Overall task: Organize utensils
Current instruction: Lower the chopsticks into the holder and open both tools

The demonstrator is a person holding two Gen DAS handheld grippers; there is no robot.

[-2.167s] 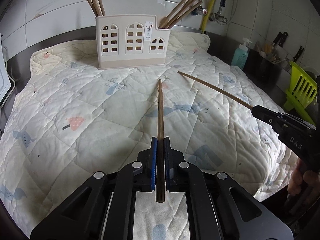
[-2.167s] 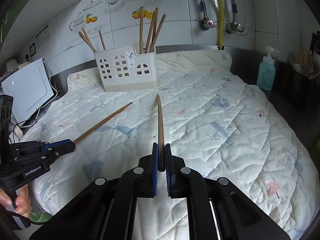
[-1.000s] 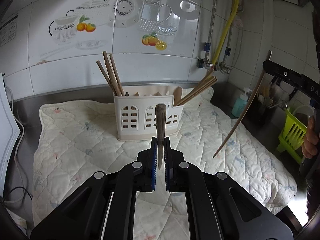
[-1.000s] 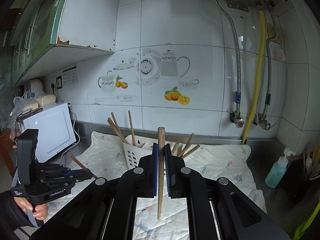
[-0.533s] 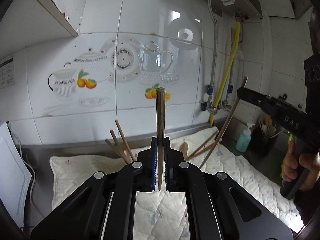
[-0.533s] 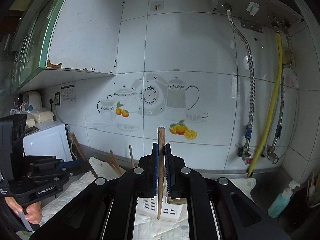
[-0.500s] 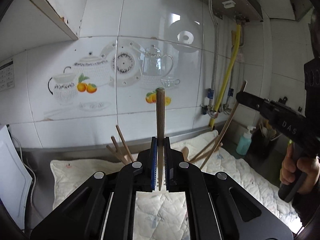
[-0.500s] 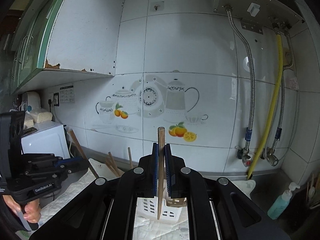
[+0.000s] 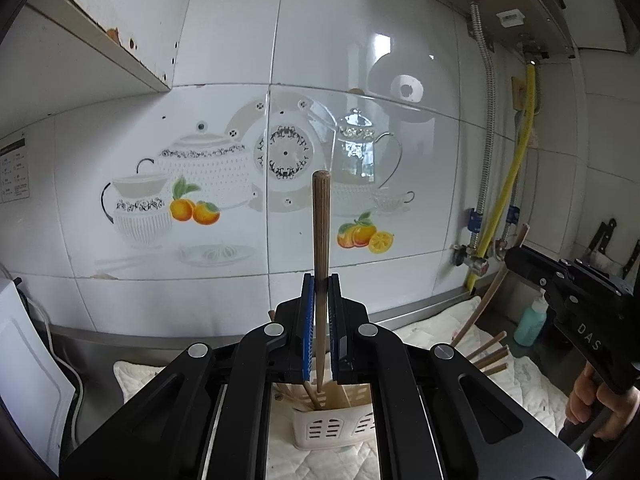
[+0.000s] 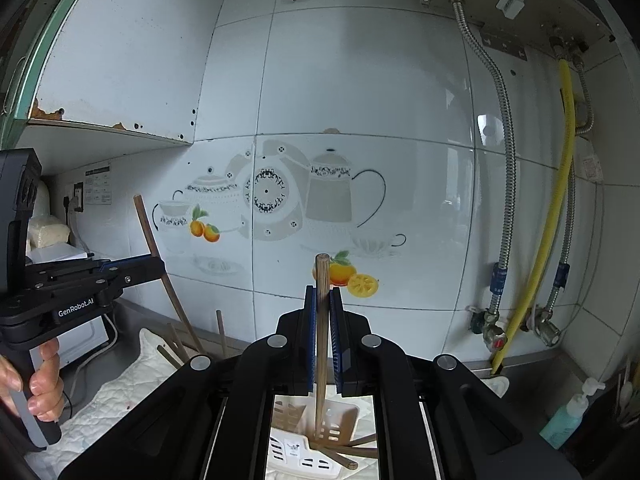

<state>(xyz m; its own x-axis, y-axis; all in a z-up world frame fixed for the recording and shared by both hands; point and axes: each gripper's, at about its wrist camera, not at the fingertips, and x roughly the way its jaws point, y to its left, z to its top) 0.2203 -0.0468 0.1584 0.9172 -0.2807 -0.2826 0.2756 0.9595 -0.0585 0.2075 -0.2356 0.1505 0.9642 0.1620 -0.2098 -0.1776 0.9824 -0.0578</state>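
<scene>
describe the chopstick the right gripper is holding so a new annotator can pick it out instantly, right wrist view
Start at the tiled wall with the teapot-and-oranges decal, then drop to the black right hand-held gripper at bottom centre. The chopstick stands upright between its blue pads, tip over the white holder. Unlike the chopsticks leaning in the holder, it is vertical and clamped.

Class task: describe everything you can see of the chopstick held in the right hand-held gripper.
The chopstick is a plain, light-brown wooden stick, round, with a blunt top end. It stands upright, clamped between the blue pads of the right hand-held gripper. Its upper end rises above the fingertips; its lower end points down into the cream slotted utensil holder below. Whether it touches the holder cannot be told.
</scene>
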